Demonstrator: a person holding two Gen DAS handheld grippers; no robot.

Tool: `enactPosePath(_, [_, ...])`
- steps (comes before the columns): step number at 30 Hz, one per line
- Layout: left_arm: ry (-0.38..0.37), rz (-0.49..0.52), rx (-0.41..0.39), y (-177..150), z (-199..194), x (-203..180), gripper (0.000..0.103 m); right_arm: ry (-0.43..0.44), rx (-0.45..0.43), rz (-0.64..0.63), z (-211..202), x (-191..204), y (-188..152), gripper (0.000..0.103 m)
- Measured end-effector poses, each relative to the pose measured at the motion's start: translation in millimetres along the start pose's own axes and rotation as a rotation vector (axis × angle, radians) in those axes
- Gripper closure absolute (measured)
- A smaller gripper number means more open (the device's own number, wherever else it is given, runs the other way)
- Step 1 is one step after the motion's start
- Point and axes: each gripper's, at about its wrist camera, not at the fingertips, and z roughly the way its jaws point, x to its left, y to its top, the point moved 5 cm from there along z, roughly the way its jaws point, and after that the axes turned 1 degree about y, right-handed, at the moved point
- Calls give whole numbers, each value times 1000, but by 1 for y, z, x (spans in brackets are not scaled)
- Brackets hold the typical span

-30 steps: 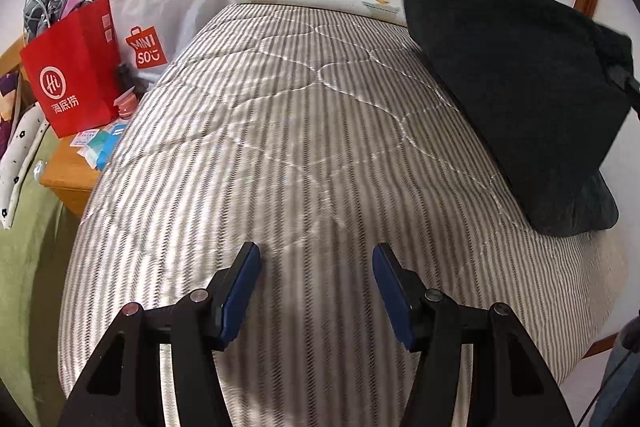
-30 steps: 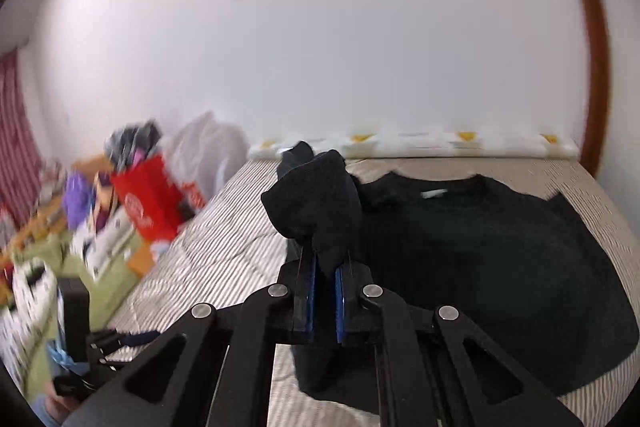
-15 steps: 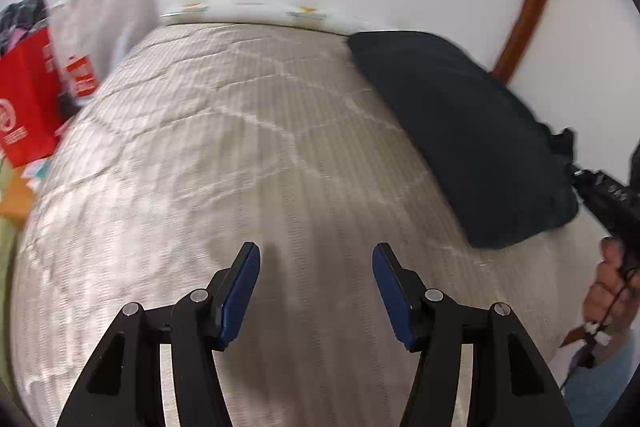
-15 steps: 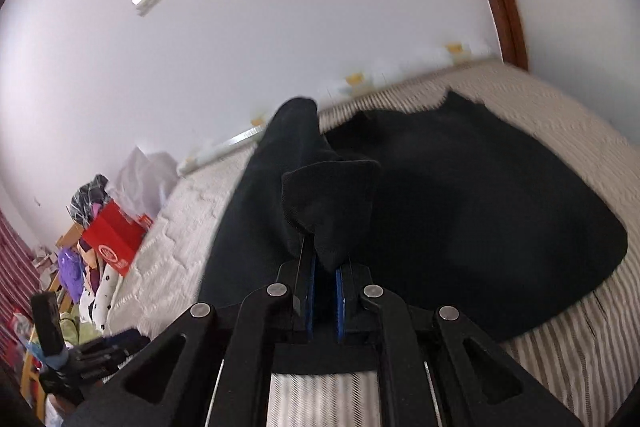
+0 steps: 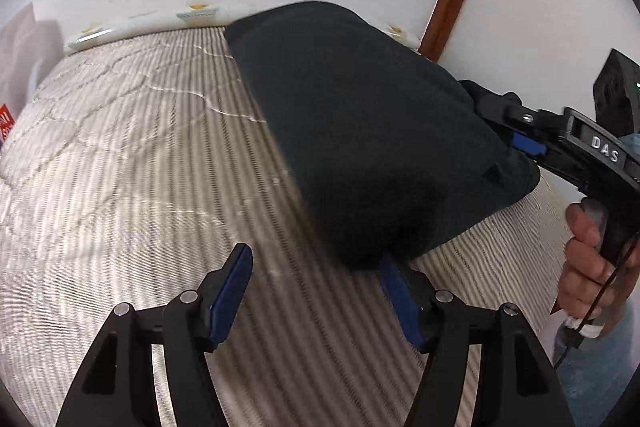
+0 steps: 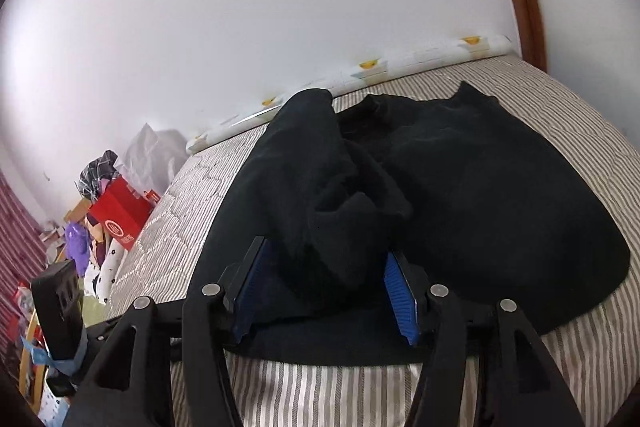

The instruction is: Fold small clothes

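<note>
The black sweater (image 6: 460, 187) lies bunched on the striped bed (image 6: 580, 339), its folds lost in dark fabric and its near hem hidden behind the right tool (image 6: 326, 291). That tool stands wide, a loose fold heaped between its pads. The left tool (image 5: 316, 291), also wide, sits at the sweater's edge, cloth covering one fingertip.

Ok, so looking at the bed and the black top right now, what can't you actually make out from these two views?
- Left wrist view: the black top hides the tip of the left gripper's right-hand finger, so contact is unclear.
- Left wrist view: the bed cover is motion-blurred.
- Right wrist view: bunched cloth covers the gap of the open right gripper; whether the pads touch it is unclear.
- Right wrist view: the print on the red bag is too small.
</note>
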Motion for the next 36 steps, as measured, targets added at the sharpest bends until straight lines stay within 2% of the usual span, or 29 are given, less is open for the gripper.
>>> enactPosePath(3, [0,-16,8,2,8,-7,39,-17,31,-2,18,-4,4,45])
enactPosePath(8, [37,-23,8,8,21,-17,38,10,66,35,44,-12,10,46])
enactPosePath(11, [81,-14,0,12,28,-22,37,19,74,27,55,-11,15,63])
enactPosePath(12, [93,-10,-3,12,30,-24,36,20,78,18,58,-10,16,75])
enactPosePath(16, [118,9,-3,12,33,-29,33,40,15,-13,46,-11,27,85])
enactPosePath(19, [121,26,0,13,34,-31,30,85,-108,3,11,-21,43,86])
enactPosePath(22, [115,26,-2,14,37,-33,29,63,-214,13,-18,-36,49,86])
enactPosePath(24, [110,29,-3,14,37,-36,29,49,-243,20,-28,-47,45,86])
enactPosePath(26, [118,34,-3,13,37,-40,29,29,-235,34,-29,-61,35,86])
enactPosePath(29, [124,29,-2,13,37,-43,29,-23,-162,58,-17,-77,17,86])
enactPosePath(32, [115,27,-4,13,36,-51,35,-87,-72,72,1,-87,5,83])
enactPosePath(35, [114,32,-10,19,38,-55,41,-122,-56,65,6,-89,1,73])
enactPosePath(36, [107,30,-11,19,39,-56,47,-138,-49,63,8,-90,1,71])
